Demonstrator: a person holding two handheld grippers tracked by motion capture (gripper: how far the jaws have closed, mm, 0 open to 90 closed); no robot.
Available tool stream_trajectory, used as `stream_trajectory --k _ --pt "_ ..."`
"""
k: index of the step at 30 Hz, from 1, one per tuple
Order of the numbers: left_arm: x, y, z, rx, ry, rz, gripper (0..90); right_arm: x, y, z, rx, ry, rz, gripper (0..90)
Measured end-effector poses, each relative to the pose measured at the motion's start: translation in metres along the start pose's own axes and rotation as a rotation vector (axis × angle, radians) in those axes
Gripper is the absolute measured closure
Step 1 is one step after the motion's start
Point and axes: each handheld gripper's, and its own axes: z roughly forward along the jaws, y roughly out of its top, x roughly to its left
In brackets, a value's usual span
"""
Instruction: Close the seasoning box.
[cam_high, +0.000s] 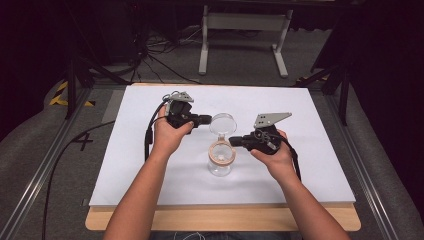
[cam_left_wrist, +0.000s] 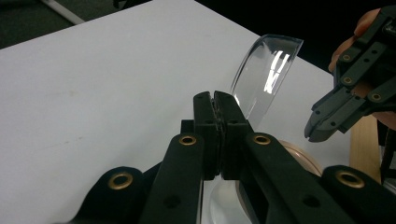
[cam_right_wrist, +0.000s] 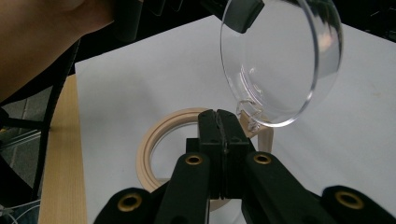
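One clear glass jar (cam_high: 220, 161) with a beige ring collar (cam_high: 222, 153) around its mouth stands near the middle of the white board (cam_high: 140, 150), between the two hands. Its round clear lid (cam_high: 222, 123) is swung open, standing tilted up behind the mouth, joined to the collar at a small hinge; in the right gripper view the transparent disc (cam_right_wrist: 280, 60) hangs above and right of the beige ring (cam_right_wrist: 156, 140).

The left gripper (cam_high: 206, 119) reaches in from the left, its tip at the lid's left edge. In the left gripper view its jaws are pressed together with the lid's curved edge (cam_left_wrist: 268, 70) rising just behind them; in the right gripper view a black tip overlaps the lid's upper rim, so it appears clamped on the lid. The right gripper (cam_high: 235, 141) comes from the right, its tip beside the collar's right edge. In its own view the jaws are closed flat against each other just in front of the ring and the hinge; I cannot tell whether they pinch any part of it.

The board lies on a pale wooden tabletop (cam_high: 225, 220). Beyond it is grey floor with black cables (cam_high: 160, 55) and a white metal stand (cam_high: 245, 35).
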Motion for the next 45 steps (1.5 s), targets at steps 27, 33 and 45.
stream_trajectory --k 27,33,45 --pt "-0.037 -0.023 -0.037 0.113 0.064 0.071 83.9 0.009 -0.002 0.0 0.075 0.043 0.014 89.9" --pt "-0.042 -0.039 -0.05 0.167 0.086 0.072 82.6 0.012 -0.003 0.0 0.105 0.053 0.016 90.0" --pt "-0.041 -0.056 -0.065 0.291 0.061 0.084 77.9 0.019 -0.005 -0.003 0.156 0.05 -0.005 89.9"
